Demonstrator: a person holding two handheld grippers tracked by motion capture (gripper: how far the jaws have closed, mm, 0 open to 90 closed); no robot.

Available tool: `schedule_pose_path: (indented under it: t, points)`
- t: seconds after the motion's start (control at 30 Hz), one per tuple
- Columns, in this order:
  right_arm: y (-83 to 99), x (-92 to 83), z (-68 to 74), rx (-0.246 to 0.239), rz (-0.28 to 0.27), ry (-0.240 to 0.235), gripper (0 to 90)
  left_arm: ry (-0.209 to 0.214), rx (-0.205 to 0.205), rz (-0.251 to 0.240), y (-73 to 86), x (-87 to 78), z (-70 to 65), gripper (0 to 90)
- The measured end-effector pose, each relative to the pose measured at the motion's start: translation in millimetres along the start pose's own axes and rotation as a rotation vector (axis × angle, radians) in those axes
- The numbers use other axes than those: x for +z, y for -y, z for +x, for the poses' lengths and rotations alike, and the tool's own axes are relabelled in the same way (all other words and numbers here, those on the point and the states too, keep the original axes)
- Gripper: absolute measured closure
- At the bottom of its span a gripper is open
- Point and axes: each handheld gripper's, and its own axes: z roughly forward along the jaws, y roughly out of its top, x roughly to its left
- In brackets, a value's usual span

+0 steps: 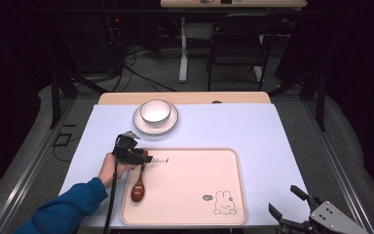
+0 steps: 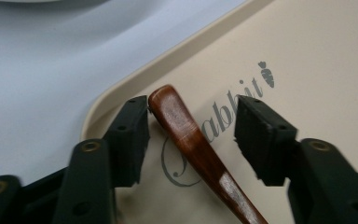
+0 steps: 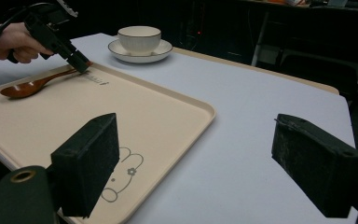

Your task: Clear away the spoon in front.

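Dark room beyond, with a black chair and tangled cables on the floor behind a table covered in pale lavender-blue. On that surface, a cream tray printed in grey script with what read as "Rabbit" plus a small carrot mark (legible in the left gripper view, a mere smudge from above), and a line-drawn bunny near its front right corner. Farther back, a white bowl seated on a saucer. Lying on the tray's left part, a brown wooden spoon, handle tip set between the parted jaws of the left gripper, touching the left pad but not clamped. Down at the table's near right corner, the right gripper, spread wide and holding nothing.
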Motion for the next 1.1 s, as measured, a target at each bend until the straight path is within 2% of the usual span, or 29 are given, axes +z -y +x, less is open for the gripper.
schedule_pose_path:
  t: [0.07, 0.17, 0.3, 0.37, 0.5, 0.6, 0.7, 0.83, 1.0, 1.1]
  points:
    - [0.0, 0.1, 0.1, 0.000, 0.001, 0.000, 14.3, 0.000, 0.010, -0.014, 0.1, -1.1, 0.3, 31.1]
    - [0.0, 0.2, 0.0, -0.001, 0.001, 0.001, 14.3, 0.001, 0.008, -0.029, 0.1, -2.7, 0.5, 22.6]
    - [0.0, 0.0, 0.0, 0.000, 0.001, 0.002, 14.3, -0.018, 0.024, -0.045, -1.1, -7.5, -1.8, 16.7]
    - [0.0, 0.0, 0.0, 0.001, 0.001, 0.001, 14.3, -0.033, 0.031, -0.061, -1.4, -12.1, -3.4, 15.6]
    - [-0.1, 0.1, 0.0, 0.000, 0.001, 0.001, 14.3, -0.077, 0.034, -0.122, -1.5, -26.6, -4.9, 12.1]
    - [-0.1, 0.1, 0.2, -0.002, 0.001, 0.001, 14.3, -0.115, 0.035, -0.182, -1.4, -44.0, -7.0, 8.5]
    - [-0.1, 0.3, 0.2, -0.002, 0.002, 0.000, 14.3, -0.136, 0.045, -0.208, -1.6, -56.2, -9.0, 5.2]
    - [-0.2, 0.3, 0.2, -0.002, 0.002, 0.001, 14.3, -0.115, 0.021, -0.266, -0.5, -74.4, -12.2, 1.5]
    - [-0.2, 0.2, 0.3, -0.002, 0.001, 0.001, 14.3, -0.113, 0.046, -0.321, 4.9, -97.2, -21.6, 0.2]
    - [-0.2, 0.1, 0.3, -0.002, 0.000, 0.002, 14.3, -0.134, 0.063, -0.347, 10.6, -106.9, -26.1, 0.0]
